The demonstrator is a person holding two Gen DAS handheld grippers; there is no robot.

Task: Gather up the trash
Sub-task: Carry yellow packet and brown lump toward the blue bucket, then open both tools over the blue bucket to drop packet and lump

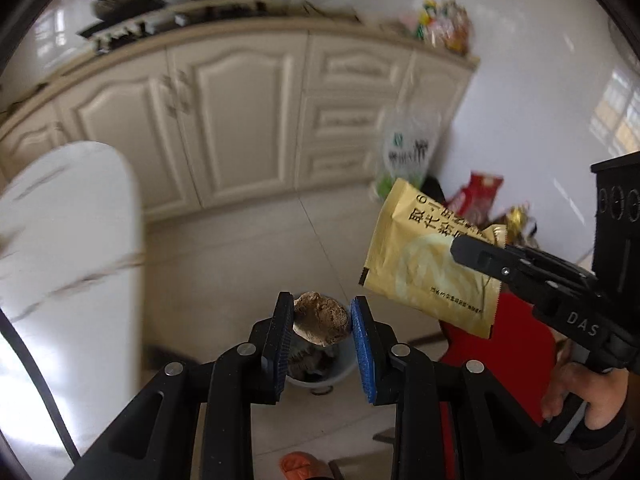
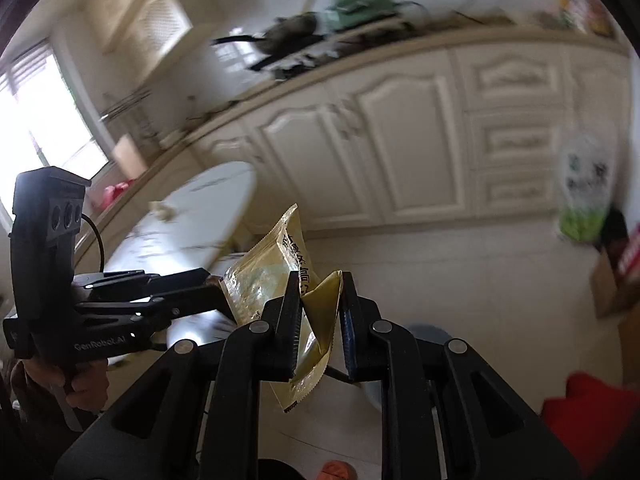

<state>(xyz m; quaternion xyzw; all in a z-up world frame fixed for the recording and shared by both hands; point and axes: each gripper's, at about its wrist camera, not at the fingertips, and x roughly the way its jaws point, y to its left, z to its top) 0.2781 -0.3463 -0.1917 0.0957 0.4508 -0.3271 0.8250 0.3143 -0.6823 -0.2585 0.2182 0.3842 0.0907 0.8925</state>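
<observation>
Two grippers each clamp a piece of trash. Nearest, the left gripper (image 1: 322, 314) pinches a crumpled brownish wad of paper (image 1: 320, 318) between its pads, held above a pale round bin (image 1: 320, 376) on the tiled floor. The right gripper (image 2: 320, 312) squeezes a folded corner of a yellow foil snack wrapper (image 2: 276, 276). Beyond stand a white marble-patterned table (image 1: 68, 240) and cream kitchen cabinets (image 1: 240, 120).
</observation>
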